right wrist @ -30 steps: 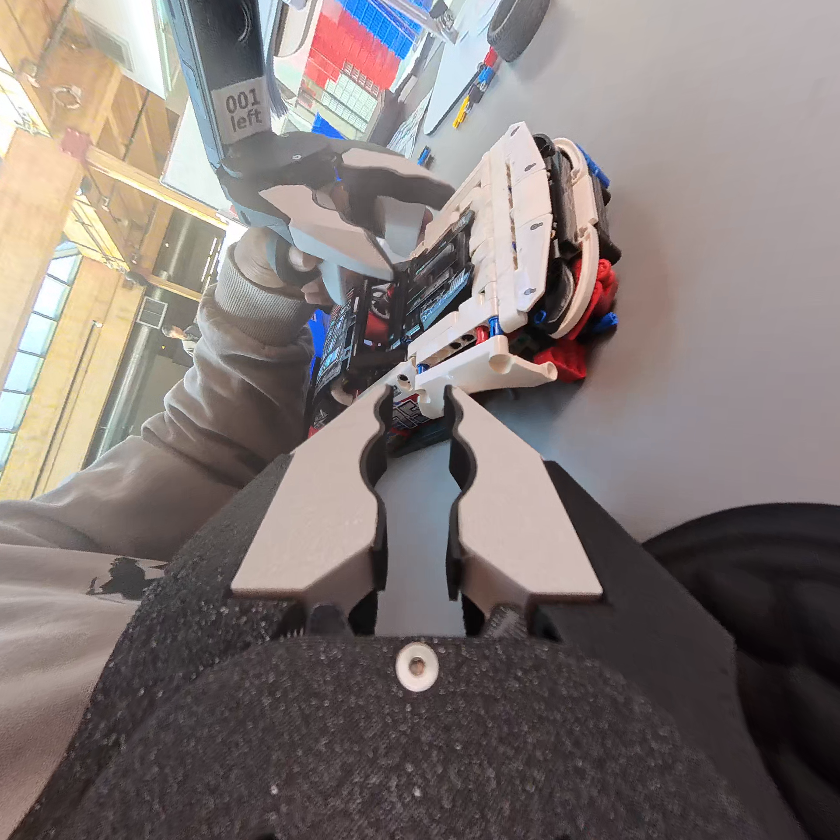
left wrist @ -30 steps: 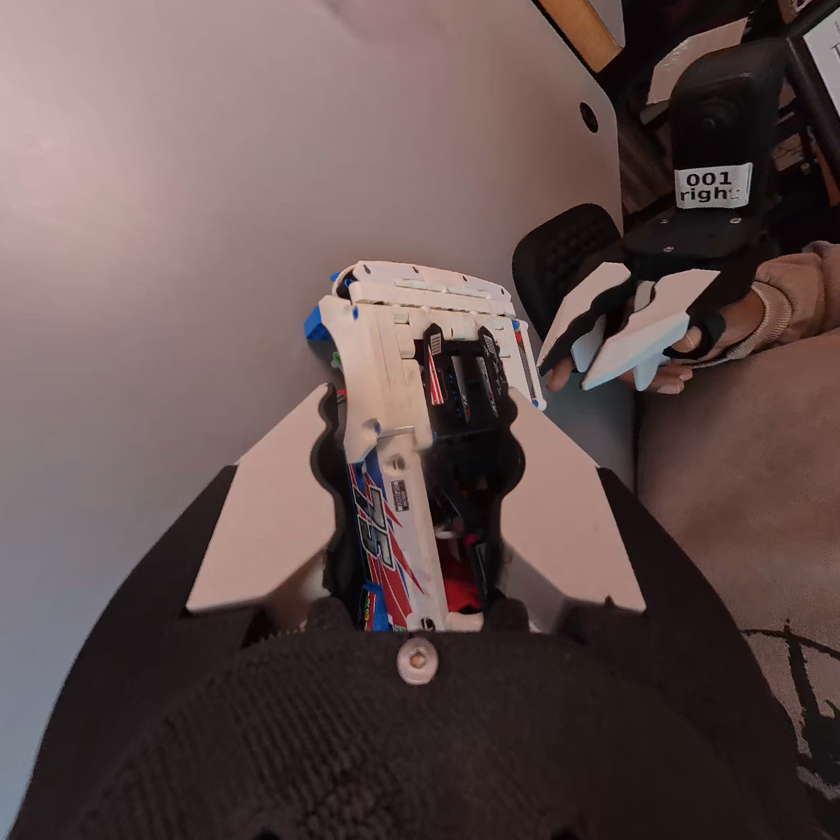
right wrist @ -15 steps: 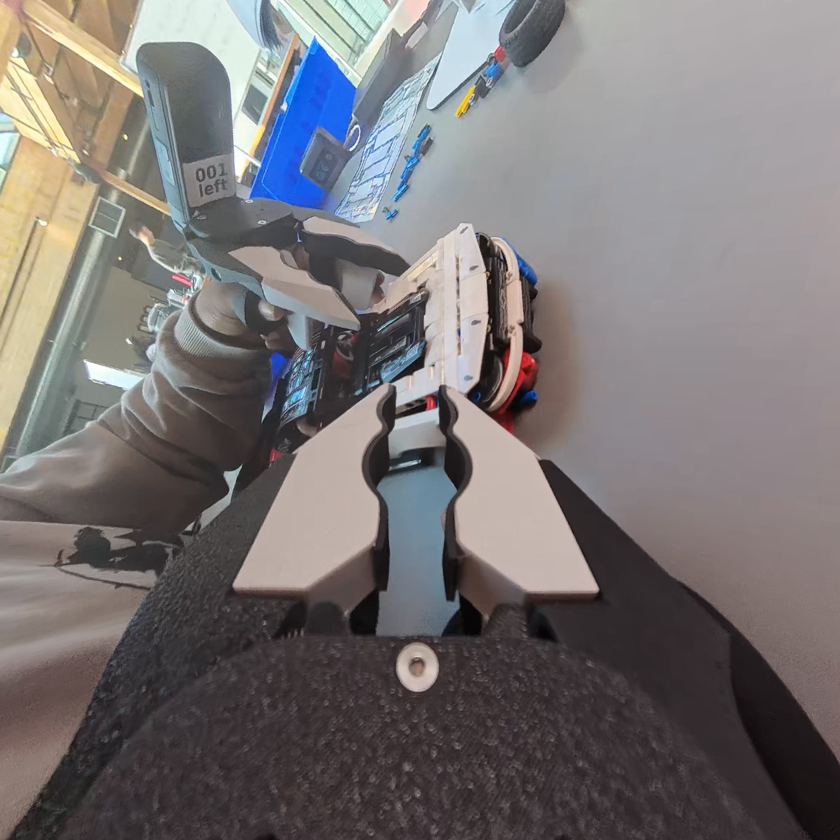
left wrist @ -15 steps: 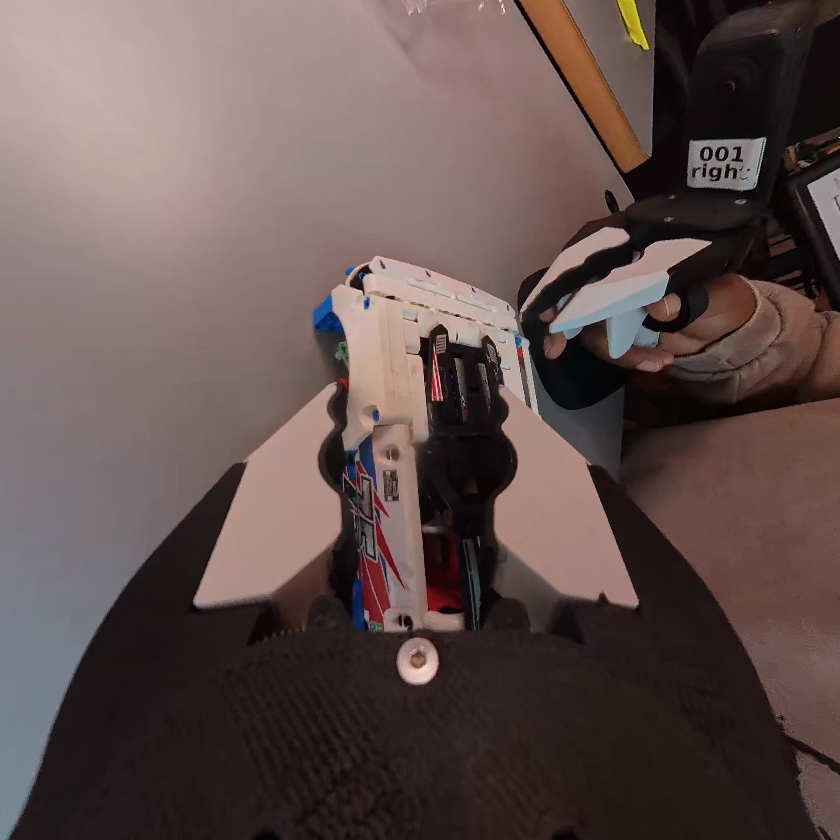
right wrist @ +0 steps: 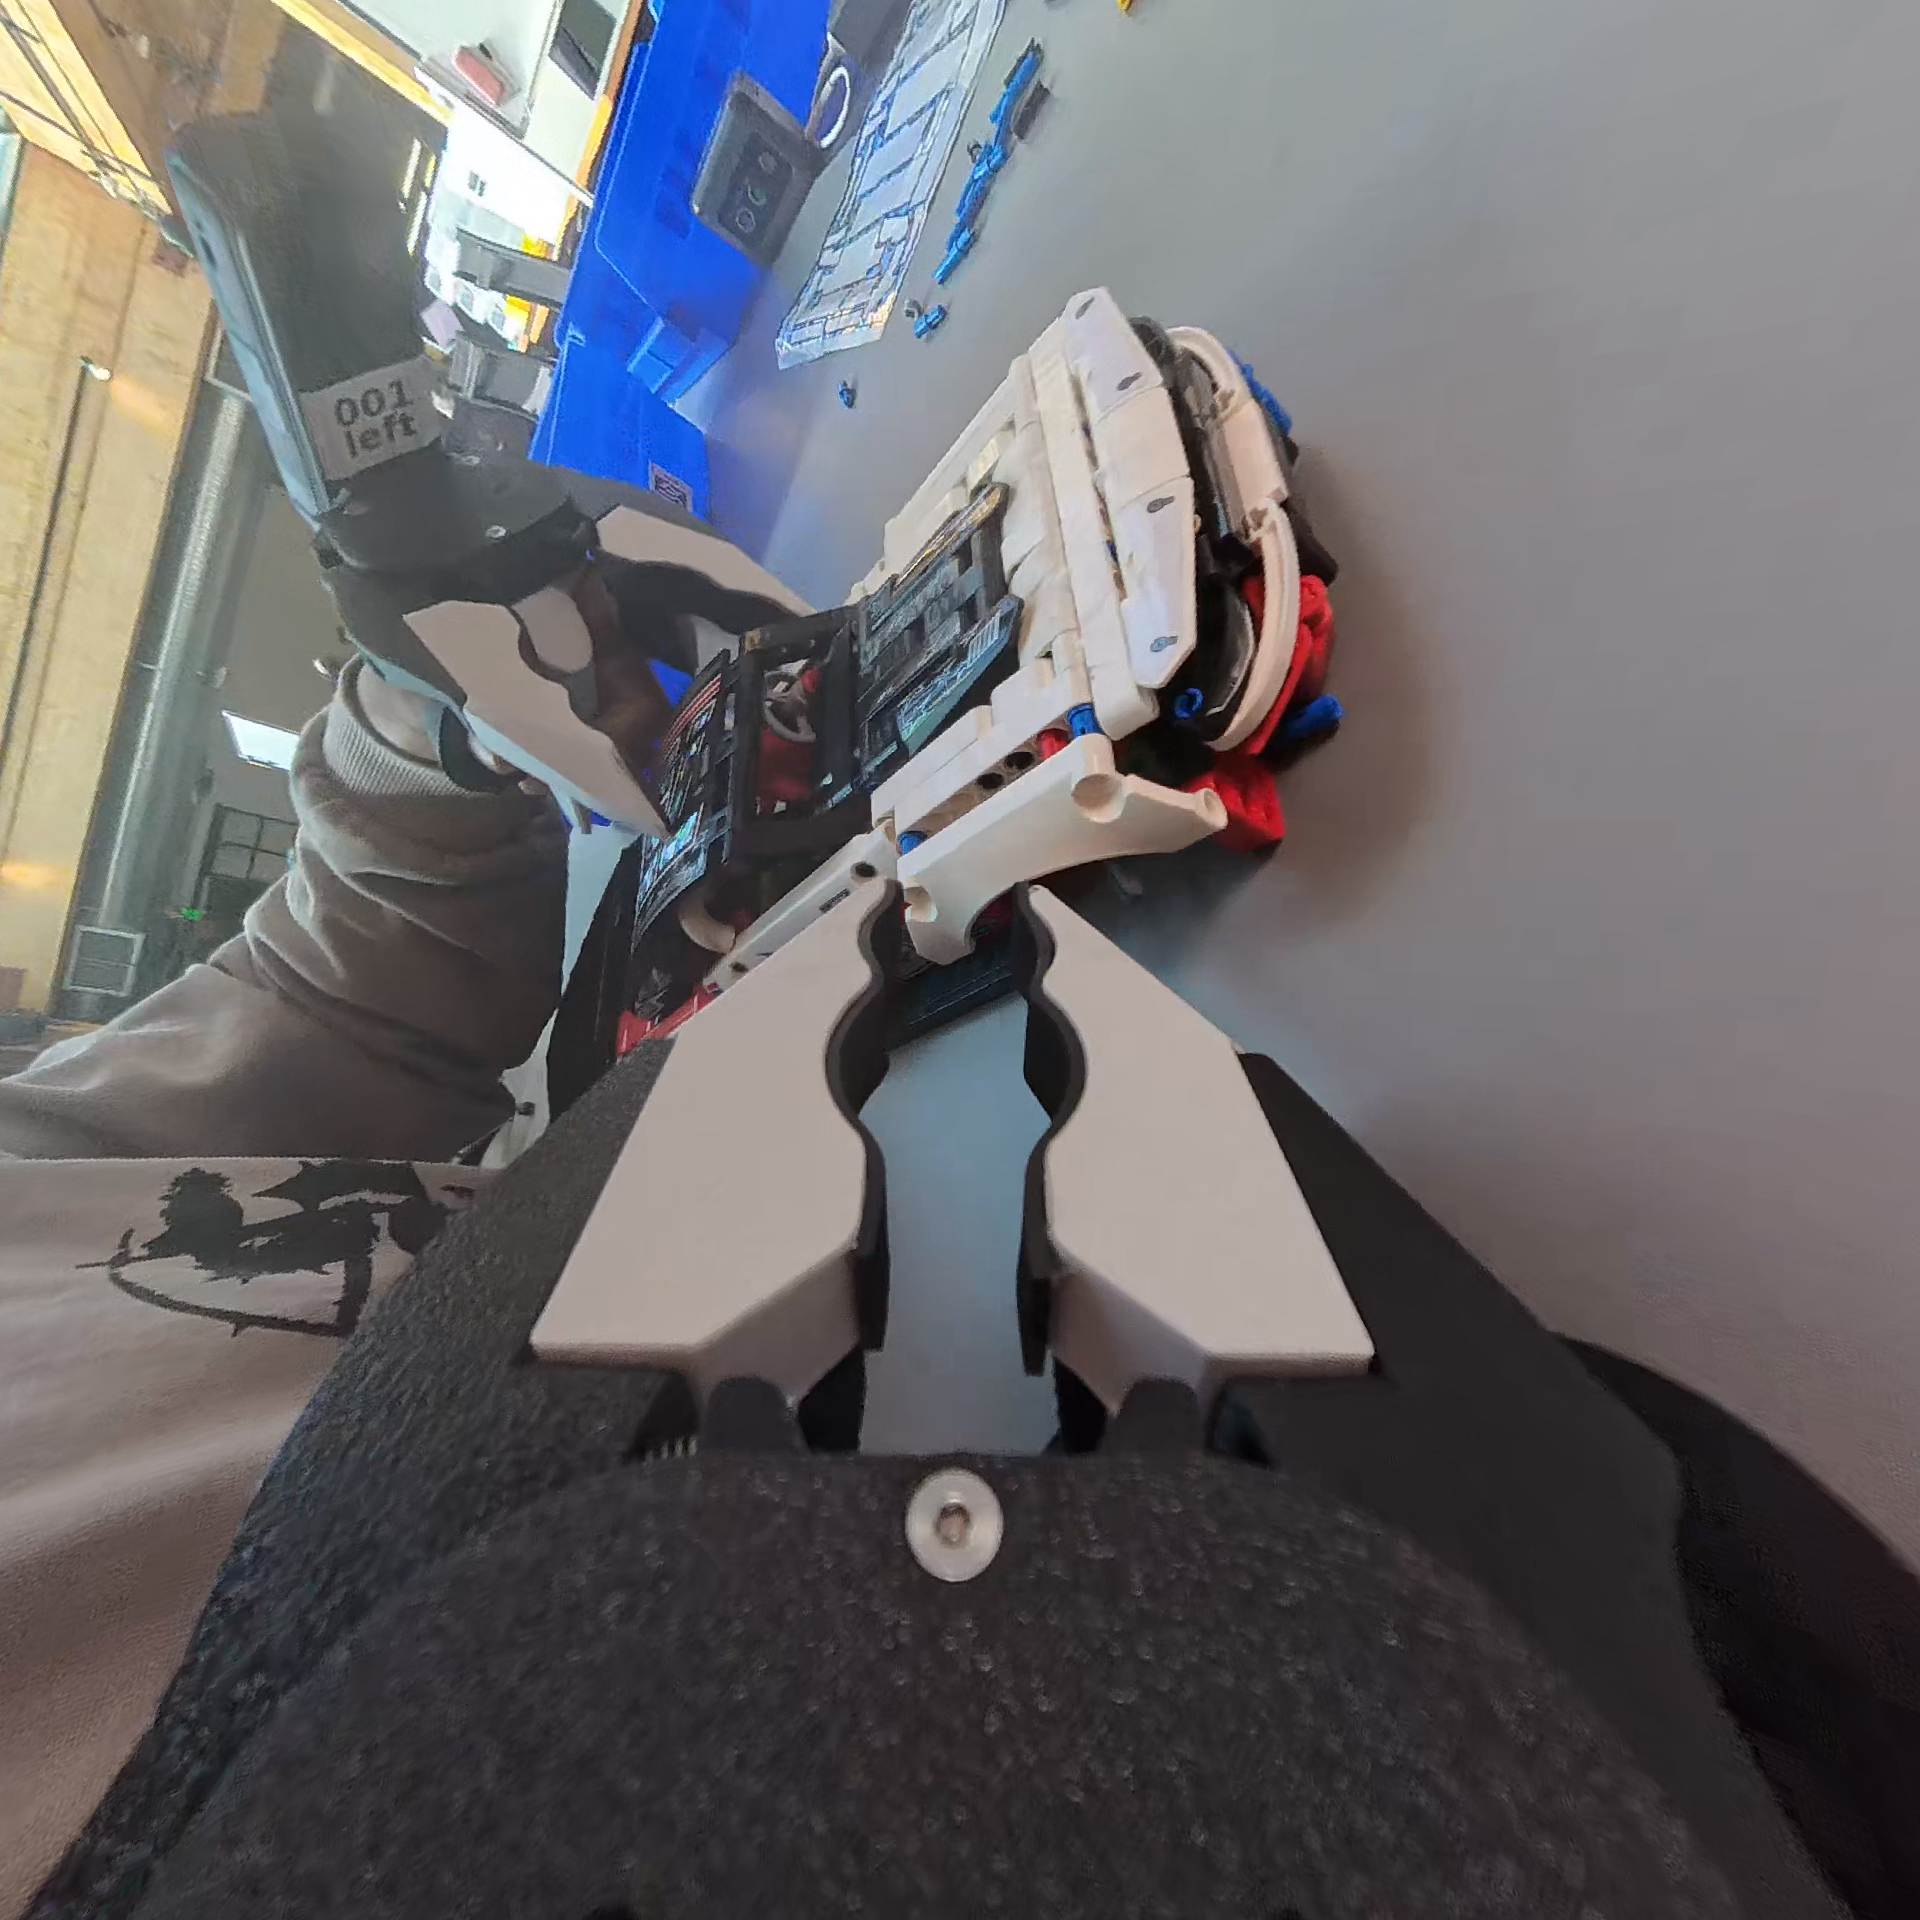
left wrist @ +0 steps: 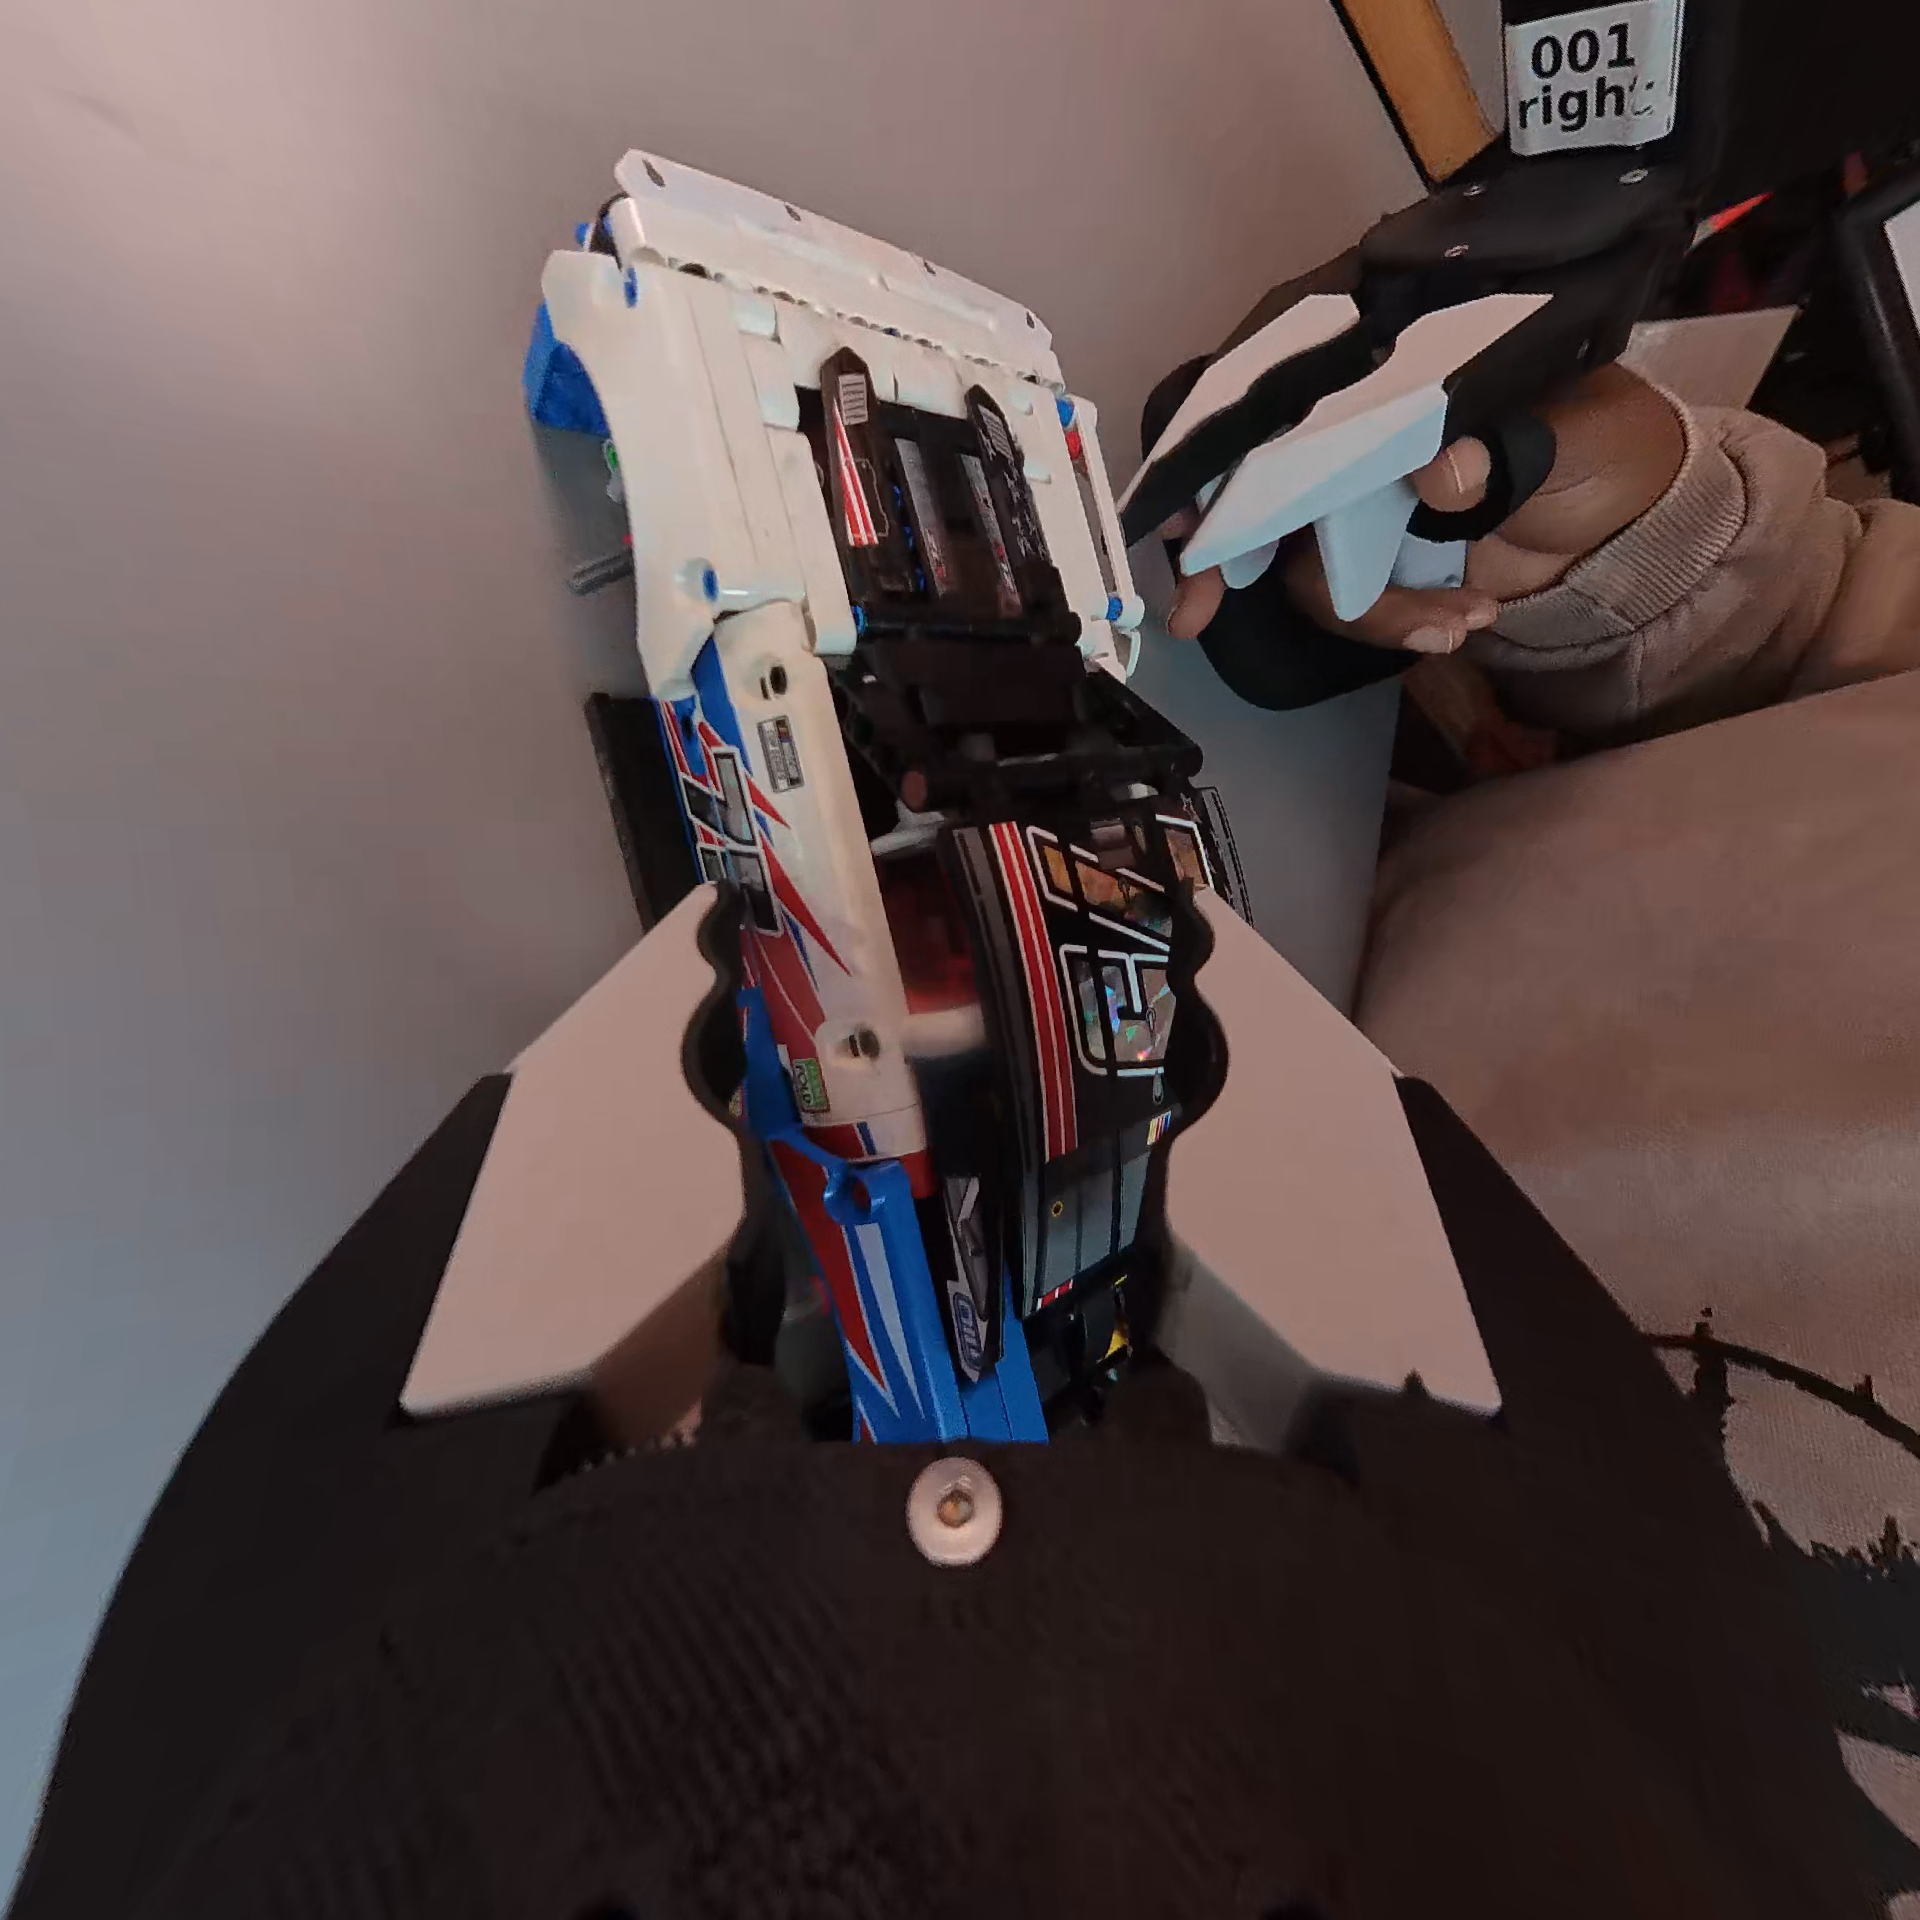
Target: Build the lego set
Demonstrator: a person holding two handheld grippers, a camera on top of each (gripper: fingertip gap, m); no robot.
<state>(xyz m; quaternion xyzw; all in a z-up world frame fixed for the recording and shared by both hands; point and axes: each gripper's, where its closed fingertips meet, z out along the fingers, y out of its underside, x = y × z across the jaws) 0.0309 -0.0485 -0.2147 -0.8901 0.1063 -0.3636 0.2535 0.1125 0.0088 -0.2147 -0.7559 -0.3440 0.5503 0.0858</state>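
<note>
We had the car (left wrist: 831,582) stood nose-down on the desk (right wrist: 1558,520), the left tongs (left wrist: 956,1029) clamped across its rear body. The right tongs (right wrist: 951,925) were part open, tips straddling a white side arch without gripping it. Risks as we judged them: the nose could skid on the smooth desk under a sideways push, or a hard squeeze could pop the arch or stickered panels loose.

Lego car (right wrist: 1091,582), seemingly left-gripped, tabletop (right wrist: 1610,520)
</note>
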